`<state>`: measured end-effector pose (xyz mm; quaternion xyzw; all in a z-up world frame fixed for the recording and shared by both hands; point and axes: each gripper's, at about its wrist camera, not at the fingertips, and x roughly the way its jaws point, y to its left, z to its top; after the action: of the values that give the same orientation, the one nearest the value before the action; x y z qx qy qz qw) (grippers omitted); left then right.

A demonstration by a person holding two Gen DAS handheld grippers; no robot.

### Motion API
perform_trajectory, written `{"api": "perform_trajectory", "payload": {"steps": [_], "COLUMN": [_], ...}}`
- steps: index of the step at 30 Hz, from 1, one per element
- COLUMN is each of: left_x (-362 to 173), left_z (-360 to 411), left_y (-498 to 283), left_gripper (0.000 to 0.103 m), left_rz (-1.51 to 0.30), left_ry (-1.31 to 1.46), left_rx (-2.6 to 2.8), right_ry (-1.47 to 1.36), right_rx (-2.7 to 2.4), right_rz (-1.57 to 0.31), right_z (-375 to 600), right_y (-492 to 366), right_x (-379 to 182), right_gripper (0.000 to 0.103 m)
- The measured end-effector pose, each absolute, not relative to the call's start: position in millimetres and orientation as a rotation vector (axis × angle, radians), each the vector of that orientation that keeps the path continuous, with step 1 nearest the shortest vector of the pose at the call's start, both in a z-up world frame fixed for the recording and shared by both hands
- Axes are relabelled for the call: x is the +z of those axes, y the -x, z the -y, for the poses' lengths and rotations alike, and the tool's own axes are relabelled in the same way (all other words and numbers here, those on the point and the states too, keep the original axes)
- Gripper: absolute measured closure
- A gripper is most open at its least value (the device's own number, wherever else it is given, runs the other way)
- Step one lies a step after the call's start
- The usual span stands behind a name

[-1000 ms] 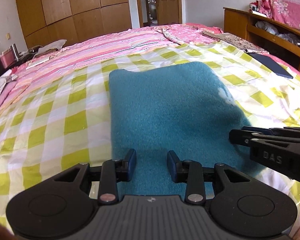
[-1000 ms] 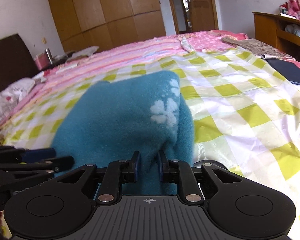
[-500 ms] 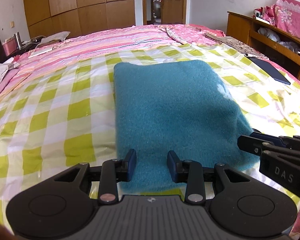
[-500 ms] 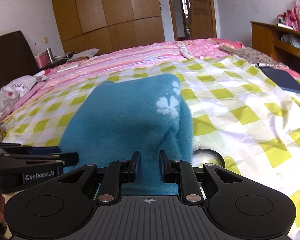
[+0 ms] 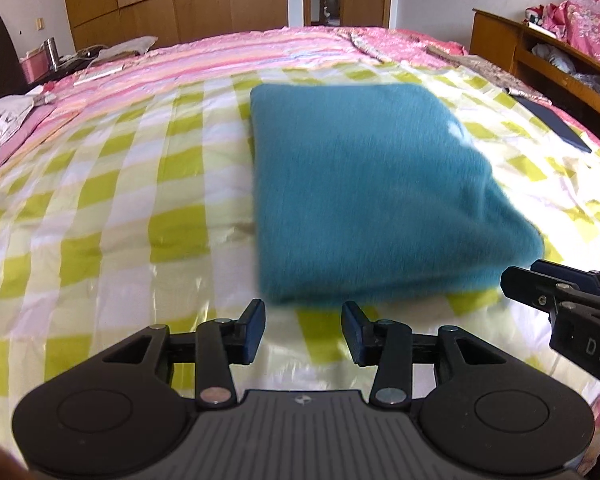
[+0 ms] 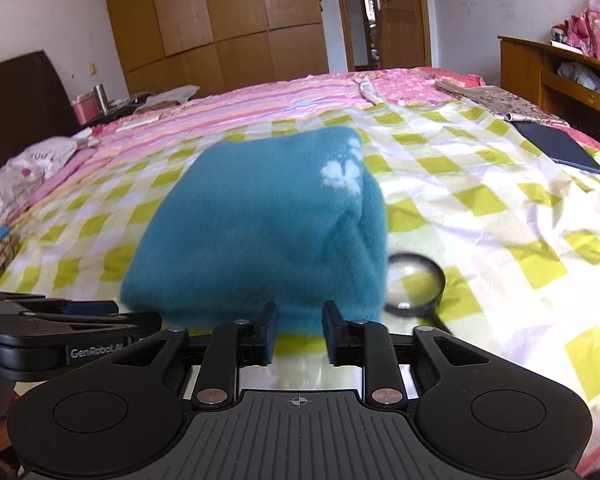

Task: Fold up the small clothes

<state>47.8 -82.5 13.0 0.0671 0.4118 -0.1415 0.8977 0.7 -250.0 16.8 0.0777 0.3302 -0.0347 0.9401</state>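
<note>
The left gripper [image 5: 303,330], seen from its own wrist camera, has its blue-padded jaws spread apart with only bedsheet between them; they have just been opening, and no cloth sits in the gap. Just beyond the fingertips lies the folded teal fleece garment [image 5: 364,192], a fuzzy rectangular bundle resting flat on the yellow-green and white checked bedsheet [image 5: 112,216]. Its long axis runs away from the camera toward the far wooden wardrobe [image 5: 172,0], with the nearer short edge almost touching the jaw tips and the far short edge close to the pink striped bedcover [image 5: 228,60]. The garment's left long side is straight; its right side bulges outward toward the near corner. At the right edge of this view the right gripper [image 5: 540,288] reaches in just beside that near right corner, not gripping it.

In the right wrist view, the right gripper [image 6: 298,334] also stands with its jaws parted, having just been opening, and the garment's near edge [image 6: 260,240] lies just ahead of the pads rather than pinched between them. A white flower print [image 6: 340,170] shows on the garment's far right part. A black-rimmed round magnifying glass [image 6: 414,282] lies on the sheet touching the bundle's right near corner. The left gripper [image 6: 112,312] enters from the left. A dark flat notebook [image 6: 556,146] lies well apart at right.
</note>
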Motion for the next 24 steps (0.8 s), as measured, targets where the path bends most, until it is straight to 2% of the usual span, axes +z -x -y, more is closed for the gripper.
{"api": "perform_trajectory", "payload": {"steps": [8, 16, 21, 24], "left_x": [1.3, 6.1, 15.1, 18.3], "left_z": [82.3, 72.7, 68.9, 67.6], "left_y": [-28.6, -17.2, -5.5, 0.2], "left_gripper": [0.036, 0.028, 0.016, 0.012], "left_rz": [-0.868, -0.849, -0.8, -0.785], "left_ry": [-0.212, -0.18, -0.178, -0.176], "left_rx": [-0.239, -0.249, -0.25, -0.252], "right_ry": [-0.159, -0.147, -0.138, -0.14], "right_rx": [-0.047, -0.045, -0.05, -0.062], "right_rz": [-0.706, -0.713, -0.705, -0.699], "right_z": [237.9, 233.1, 231.9, 232.0], "right_y": [15.5, 24.5, 28.1, 29.6], "right_x": [5.0, 1.1, 1.3, 1.5], "right_gripper": [0.067, 0.056, 0.052, 0.051]}}
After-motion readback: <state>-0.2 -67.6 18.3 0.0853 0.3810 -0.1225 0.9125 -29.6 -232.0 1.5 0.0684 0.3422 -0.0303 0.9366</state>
